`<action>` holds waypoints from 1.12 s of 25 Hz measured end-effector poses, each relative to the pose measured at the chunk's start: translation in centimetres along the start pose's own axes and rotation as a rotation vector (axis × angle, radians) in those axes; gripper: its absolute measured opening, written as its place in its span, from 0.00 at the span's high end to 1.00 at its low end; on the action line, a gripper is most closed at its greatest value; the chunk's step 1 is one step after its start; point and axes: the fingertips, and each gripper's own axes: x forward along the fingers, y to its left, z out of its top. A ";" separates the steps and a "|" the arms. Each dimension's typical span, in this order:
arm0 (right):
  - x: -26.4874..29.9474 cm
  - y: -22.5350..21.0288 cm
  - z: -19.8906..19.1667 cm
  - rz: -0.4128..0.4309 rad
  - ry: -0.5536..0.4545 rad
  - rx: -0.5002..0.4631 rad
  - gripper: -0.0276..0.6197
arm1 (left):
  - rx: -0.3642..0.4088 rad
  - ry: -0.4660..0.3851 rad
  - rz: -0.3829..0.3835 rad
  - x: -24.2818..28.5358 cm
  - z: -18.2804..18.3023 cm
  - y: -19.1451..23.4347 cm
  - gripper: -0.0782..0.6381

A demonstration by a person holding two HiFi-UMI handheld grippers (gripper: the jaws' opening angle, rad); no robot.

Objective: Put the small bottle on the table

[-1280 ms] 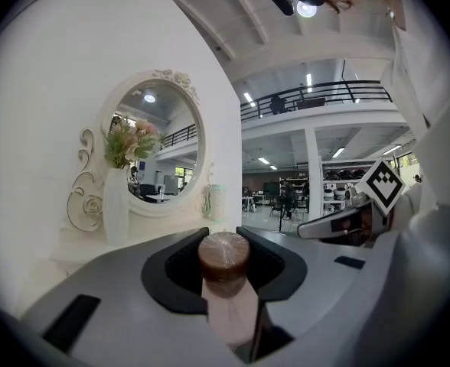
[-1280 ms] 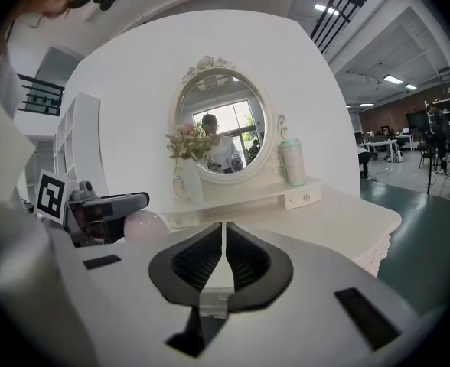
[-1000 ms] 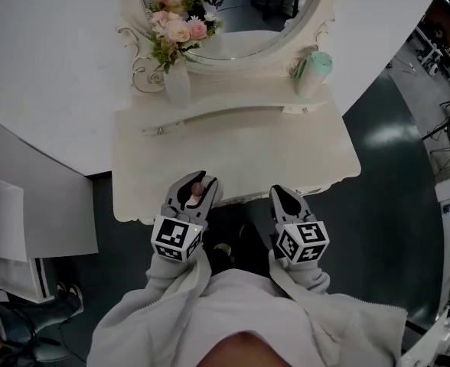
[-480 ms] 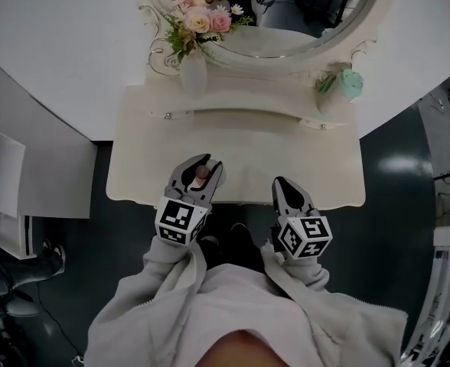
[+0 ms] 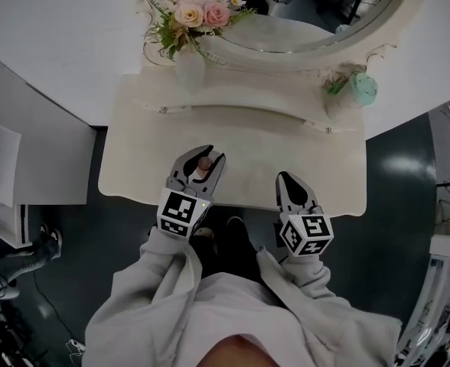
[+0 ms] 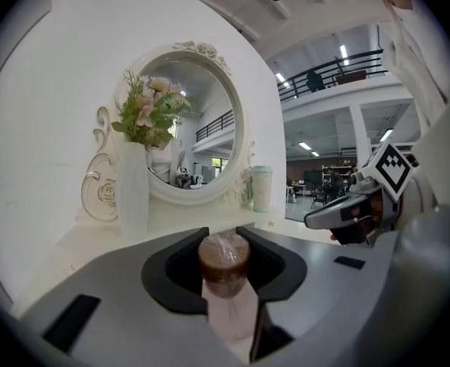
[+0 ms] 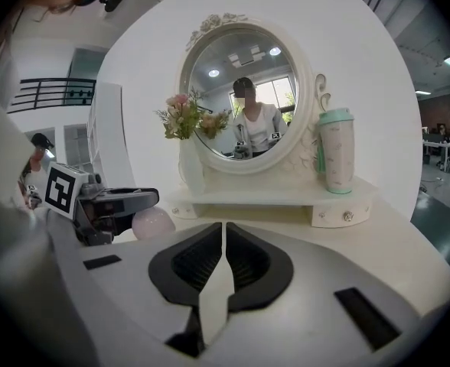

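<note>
Over the near edge of the worktop (image 5: 271,159), well short of the vase (image 5: 189,69), the left tongs (image 5: 206,157) grip the small bottle (image 6: 225,260); lower it gently, base flat, then release. Beside them the right tongs (image 5: 288,178) are closed and empty.

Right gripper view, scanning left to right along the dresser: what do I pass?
Left gripper holding the bottle → vase → tumbler.

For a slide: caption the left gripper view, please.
Left tool grips the brown-capped small bottle before a white vanity table with mirror and flowers.
</note>
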 end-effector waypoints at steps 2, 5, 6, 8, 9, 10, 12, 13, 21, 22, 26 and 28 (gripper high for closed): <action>0.7 -0.9 0.3 -0.007 -0.001 -0.018 0.90 | -0.019 0.000 0.010 0.7 -0.2 0.4 0.72; 2.0 -2.2 0.7 -0.009 0.001 -0.045 0.90 | -0.044 0.004 0.021 1.9 -0.5 1.0 0.72; 2.5 -2.6 0.8 -0.009 0.002 -0.053 0.89 | -0.041 0.010 0.023 2.3 -0.8 1.1 0.72; 3.3 -3.4 0.8 -0.009 0.008 -0.054 0.90 | -0.037 0.027 0.026 3.1 -1.7 1.3 0.72; 3.8 -3.7 0.7 -0.008 0.011 -0.045 0.90 | -0.044 0.035 0.028 3.5 -2.0 1.4 0.72; 4.2 -3.9 0.6 -0.005 0.012 -0.033 0.90 | -0.052 0.037 0.029 3.9 -2.2 1.6 0.72; 5.3 -4.0 0.4 0.003 0.011 -0.012 0.90 | -0.046 0.035 0.031 4.9 -2.5 1.9 0.72; 5.8 -4.1 0.3 0.007 0.012 -0.005 0.90 | -0.033 0.035 0.030 5.4 -2.8 2.0 0.72; 8.4 -4.1 -1.7 0.019 0.041 0.041 0.90 | 0.009 0.053 0.067 9.5 -6.0 2.5 0.72; 8.6 -4.2 -2.0 0.017 0.045 0.050 0.90 | 0.016 0.050 0.072 10.0 -6.2 2.7 0.72; 9.0 -4.8 -2.7 0.002 0.058 0.078 0.90 | 0.067 0.057 0.046 11.8 -6.2 2.5 0.72; 9.1 -5.2 -2.9 -0.010 0.060 0.092 0.90 | 0.112 0.080 0.009 12.8 -6.4 2.0 0.71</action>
